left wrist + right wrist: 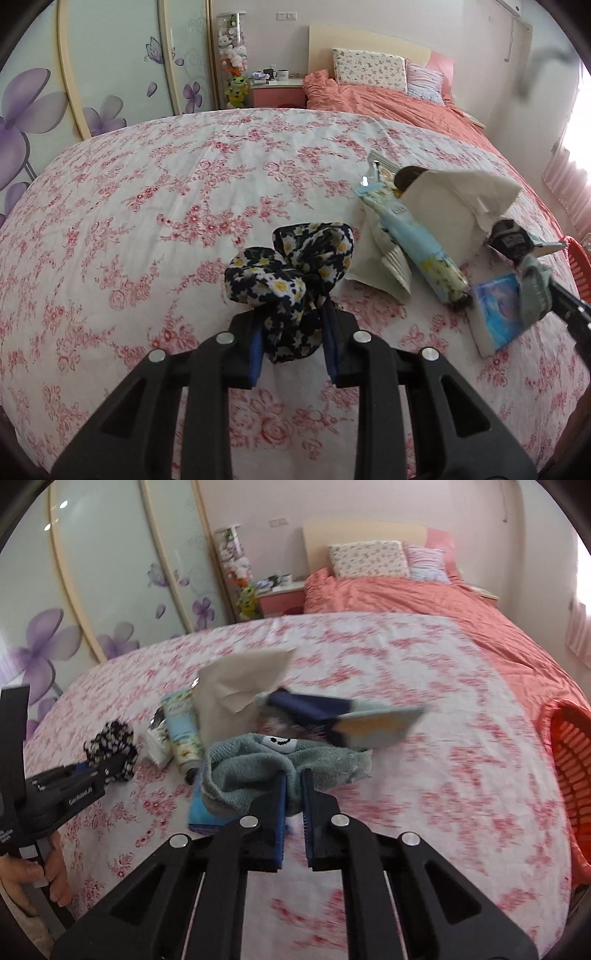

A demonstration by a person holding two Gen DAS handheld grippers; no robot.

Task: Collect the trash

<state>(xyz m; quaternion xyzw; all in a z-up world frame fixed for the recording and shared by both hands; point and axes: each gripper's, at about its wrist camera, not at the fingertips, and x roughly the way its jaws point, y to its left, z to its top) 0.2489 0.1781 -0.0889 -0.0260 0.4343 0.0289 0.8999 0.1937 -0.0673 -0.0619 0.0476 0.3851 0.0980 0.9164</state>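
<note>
A dark scrunchie [291, 269] with yellow-white flowers sits between my left gripper's [291, 314] blue pads, which are shut on it just above the floral bedspread [147, 221]. My right gripper [294, 779] is shut on a grey terry sock [251, 771] with a small face print. Beside them lies a pile: a beige paper napkin [454, 199], a pale blue flowered wrapper [417, 247], a white ridged wrapper [384, 254] and a blue tissue packet [498, 314]. A navy, grey and yellow sock [354, 720] lies blurred behind the grey one.
An orange-red slatted basket [569, 760] stands at the bed's right edge. A coral duvet [406, 594] and pillows cover the far end, with a pink nightstand [279, 94] beyond. Flowered wardrobe doors [110, 74] line the left. A hand [29, 871] holds the left gripper's handle.
</note>
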